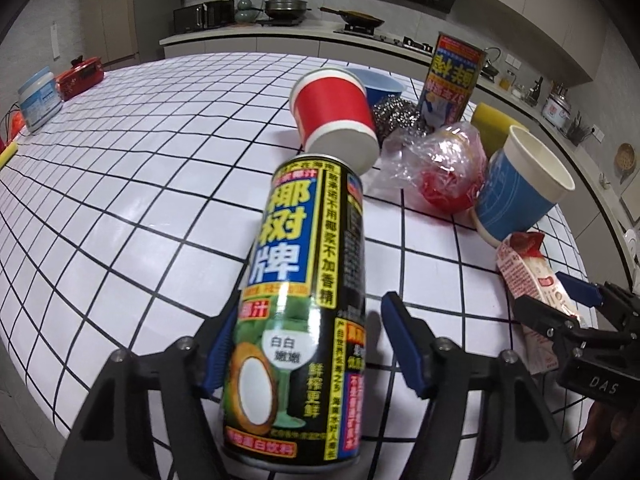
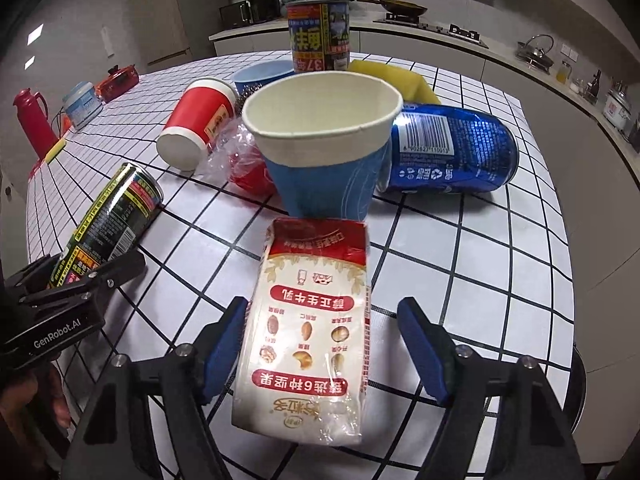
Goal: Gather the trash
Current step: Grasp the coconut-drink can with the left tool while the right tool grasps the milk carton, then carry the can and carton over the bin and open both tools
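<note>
A black and yellow drink can [image 1: 304, 304] lies on its side on the white grid-pattern table [image 1: 140, 208]. My left gripper [image 1: 310, 308] straddles it: the left pad [image 1: 218, 354] is at the can's side and the right pad [image 1: 404, 346] stands clear of it, so the gripper is open. A flattened red and white milk carton [image 2: 308, 340] lies between the fingers of my right gripper [image 2: 322, 304]. There too a gap shows at the right pad [image 2: 420, 346], so this gripper is open as well. Each gripper shows at the edge of the other's view.
Behind lie a tipped red paper cup [image 1: 334, 116], an upright blue paper cup [image 2: 324, 152], crumpled plastic wrap [image 1: 444, 168], a blue can on its side [image 2: 452, 152], a tall upright can [image 2: 320, 36], a steel scourer [image 1: 396, 114], a yellow sponge [image 2: 404, 80] and a blue bowl [image 2: 260, 74].
</note>
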The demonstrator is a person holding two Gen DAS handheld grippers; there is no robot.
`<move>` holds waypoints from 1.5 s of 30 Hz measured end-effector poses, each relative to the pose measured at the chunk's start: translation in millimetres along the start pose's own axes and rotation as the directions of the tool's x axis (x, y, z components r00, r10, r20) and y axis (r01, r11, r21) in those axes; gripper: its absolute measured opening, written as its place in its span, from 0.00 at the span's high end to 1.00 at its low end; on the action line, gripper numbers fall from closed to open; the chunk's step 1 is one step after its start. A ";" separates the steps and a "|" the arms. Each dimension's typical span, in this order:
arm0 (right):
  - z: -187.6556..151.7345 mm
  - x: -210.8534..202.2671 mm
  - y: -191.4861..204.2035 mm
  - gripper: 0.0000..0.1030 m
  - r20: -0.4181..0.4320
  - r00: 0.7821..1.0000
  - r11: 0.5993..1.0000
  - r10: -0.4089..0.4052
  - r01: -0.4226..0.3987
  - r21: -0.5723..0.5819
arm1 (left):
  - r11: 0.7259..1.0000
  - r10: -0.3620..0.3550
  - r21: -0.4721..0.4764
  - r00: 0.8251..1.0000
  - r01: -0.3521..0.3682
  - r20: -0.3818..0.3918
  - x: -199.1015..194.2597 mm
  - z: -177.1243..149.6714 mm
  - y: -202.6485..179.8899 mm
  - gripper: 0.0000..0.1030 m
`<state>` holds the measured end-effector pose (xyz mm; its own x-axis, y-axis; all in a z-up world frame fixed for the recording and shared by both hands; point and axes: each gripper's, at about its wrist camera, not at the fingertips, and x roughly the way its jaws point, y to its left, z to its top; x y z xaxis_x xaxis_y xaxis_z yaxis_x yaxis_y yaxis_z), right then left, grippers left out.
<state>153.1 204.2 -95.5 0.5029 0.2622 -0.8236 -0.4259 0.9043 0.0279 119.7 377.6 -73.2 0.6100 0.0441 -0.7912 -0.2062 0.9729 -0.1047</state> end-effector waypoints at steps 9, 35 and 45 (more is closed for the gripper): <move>-3.3 -8.5 0.6 0.44 0.026 1.000 1.000 0.008 -0.008 -0.026 | 1.000 -0.007 0.002 1.000 0.007 0.022 -11.7 -4.5 -4.4 0.48; -50.6 -90.1 -94.5 0.44 0.116 0.993 0.998 -0.011 0.003 0.062 | 0.993 -0.084 0.085 0.994 0.079 0.069 -57.7 -32.2 -115.1 0.48; -89.0 -122.4 -173.3 0.44 0.118 0.990 0.986 -0.077 0.058 0.159 | 0.975 -0.150 0.170 0.987 0.140 0.049 -62.2 -47.2 -194.6 0.48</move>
<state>98.5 -14.6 -49.9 0.6197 0.2298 -0.7504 -0.2715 0.9599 0.0698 85.7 174.8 -32.1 0.6709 -0.0915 -0.7359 0.0141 0.9938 -0.1107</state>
